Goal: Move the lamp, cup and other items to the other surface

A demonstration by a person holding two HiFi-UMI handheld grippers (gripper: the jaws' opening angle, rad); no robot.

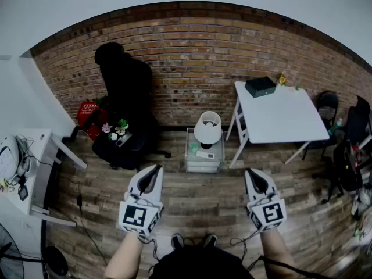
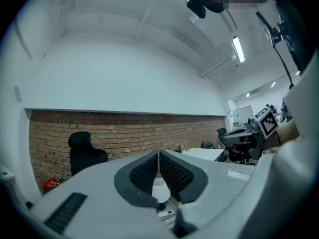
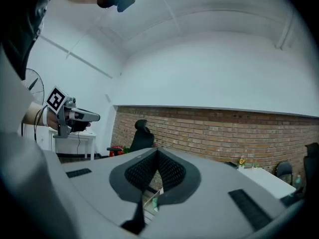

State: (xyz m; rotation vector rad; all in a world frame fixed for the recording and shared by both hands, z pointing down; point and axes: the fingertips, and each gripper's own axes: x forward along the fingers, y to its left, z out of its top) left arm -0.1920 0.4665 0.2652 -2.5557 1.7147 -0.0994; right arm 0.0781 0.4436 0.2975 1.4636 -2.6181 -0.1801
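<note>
A white table lamp point(image 1: 207, 128) stands on a small glass side table point(image 1: 204, 158) by the brick wall, with a pale green cup point(image 1: 193, 147) and a white remote point(image 1: 204, 154) beside its base. Through the left gripper view's jaws I see the lamp point(image 2: 160, 189) and the remote point(image 2: 167, 213). My left gripper point(image 1: 152, 172) and right gripper point(image 1: 254, 174) are held level in front of me, well short of the side table. Both are shut with nothing between their pads. A white table point(image 1: 279, 114) stands to the right, with a dark box point(image 1: 260, 86) and a small flower point(image 1: 282, 79) at its back.
A black office chair point(image 1: 123, 92) holds small potted plants point(image 1: 115, 128) on its seat, with a red basket point(image 1: 87, 114) beside it. A white desk point(image 1: 23, 167) with cables stands at the left. Dark chairs and bags point(image 1: 344, 150) crowd the right. A fan point(image 1: 9, 260) sits bottom left.
</note>
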